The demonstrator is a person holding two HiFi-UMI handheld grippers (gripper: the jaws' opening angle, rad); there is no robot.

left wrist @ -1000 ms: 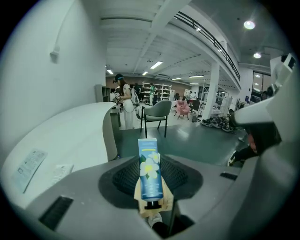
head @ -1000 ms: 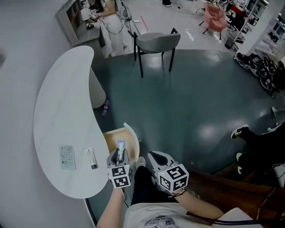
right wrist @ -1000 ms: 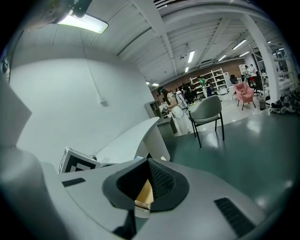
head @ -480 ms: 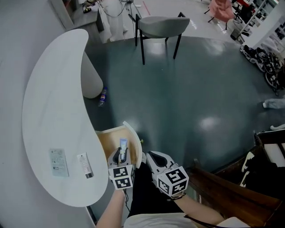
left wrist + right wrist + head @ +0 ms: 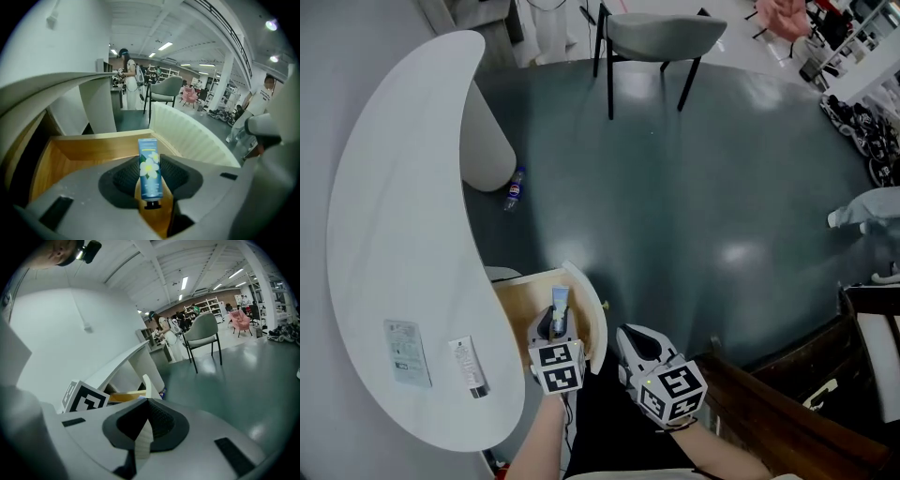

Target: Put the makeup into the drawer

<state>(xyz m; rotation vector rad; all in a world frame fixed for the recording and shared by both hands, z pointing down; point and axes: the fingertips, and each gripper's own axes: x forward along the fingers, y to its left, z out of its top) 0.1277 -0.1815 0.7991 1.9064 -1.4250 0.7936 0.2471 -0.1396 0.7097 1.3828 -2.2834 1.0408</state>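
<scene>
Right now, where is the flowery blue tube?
Head view, lower left: the left gripper holds the blue tube above the open wooden drawer, beside the white table.

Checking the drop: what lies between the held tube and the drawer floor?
Nothing: the left gripper view shows bare drawer wood below the tube.

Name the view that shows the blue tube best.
The left gripper view: the tube stands close and centred in the left claw, flower print plain, over the drawer. The head view shows only its small top end. The right gripper view shows none of it.
</scene>
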